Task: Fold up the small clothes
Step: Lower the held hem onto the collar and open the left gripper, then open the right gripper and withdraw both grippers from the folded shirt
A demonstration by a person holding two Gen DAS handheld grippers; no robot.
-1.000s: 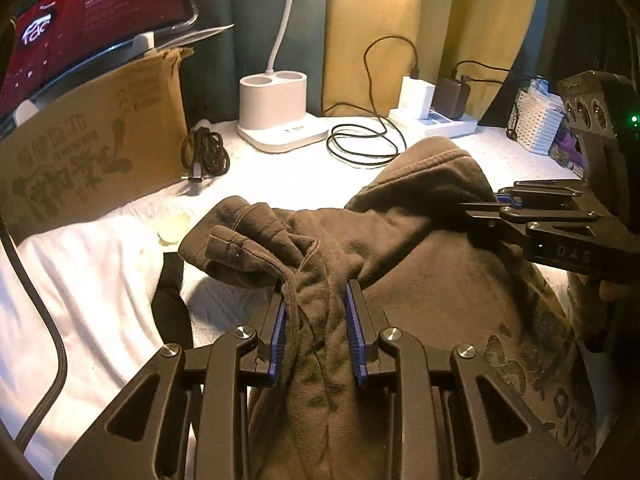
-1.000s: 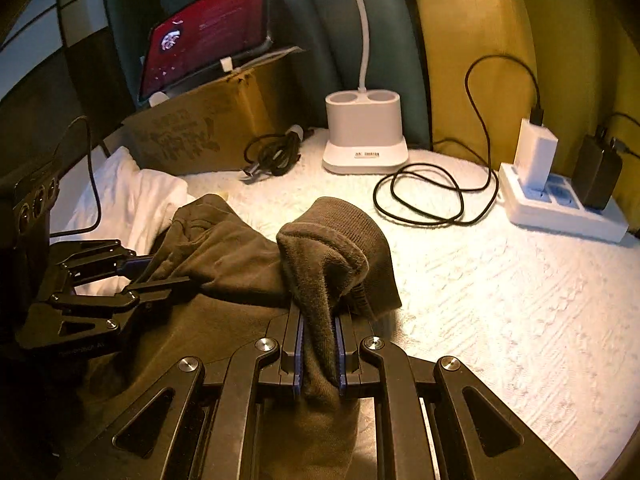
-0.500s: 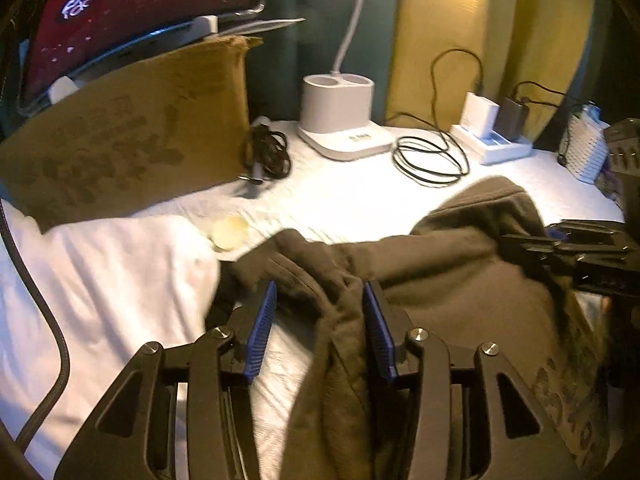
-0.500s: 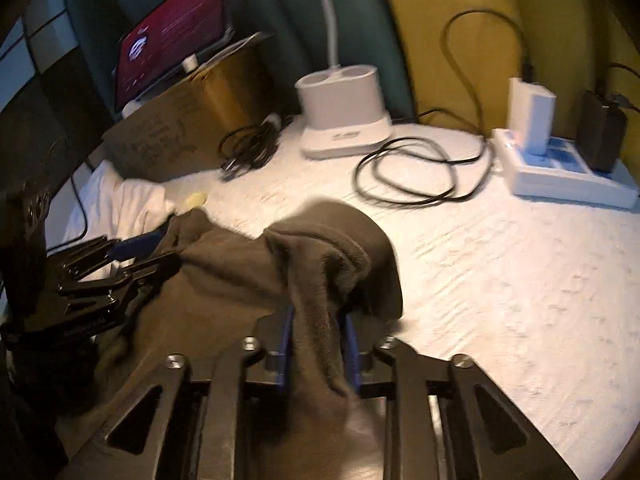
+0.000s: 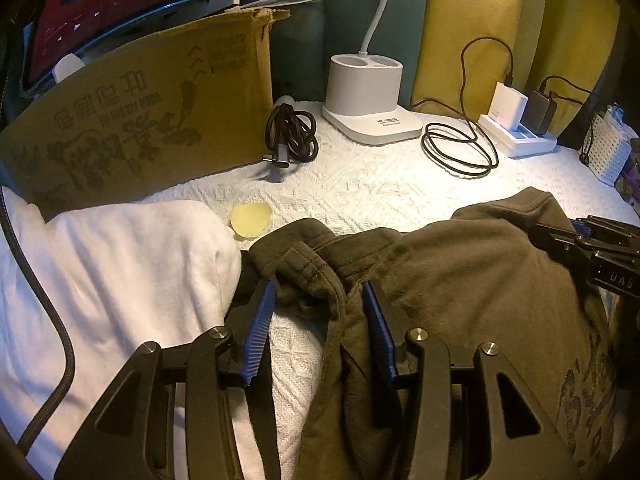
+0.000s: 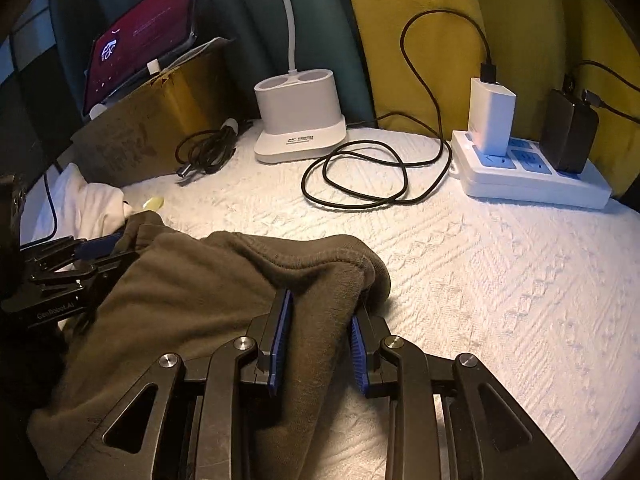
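A dark olive-brown garment (image 5: 460,272) lies spread on the white textured bedspread (image 5: 360,188), with its near left hem bunched. My left gripper (image 5: 320,286) stands open over that hem. The fold lies loose between its blue pads (image 5: 260,332), and bedspread shows beside the left pad. My right gripper (image 6: 322,304) is open at the garment's (image 6: 192,280) right folded edge, with cloth lying slack between its pads. Each gripper also shows in the other's view: the right gripper (image 5: 592,248) at the garment's far side, the left gripper (image 6: 80,256) at its left end.
A folded white cloth (image 5: 120,264) lies left of the garment, with a cardboard box (image 5: 140,120) and a tablet (image 5: 120,0) behind it. Farther back are a white lamp base (image 5: 368,92), coiled cables (image 5: 292,136), a power strip (image 6: 532,176) and a small yellow disc (image 5: 251,220).
Both grippers went from shut on raised folds of the garment to open. The garment has sunk onto the bedspread and lies flatter. Both grippers have moved a little forward.
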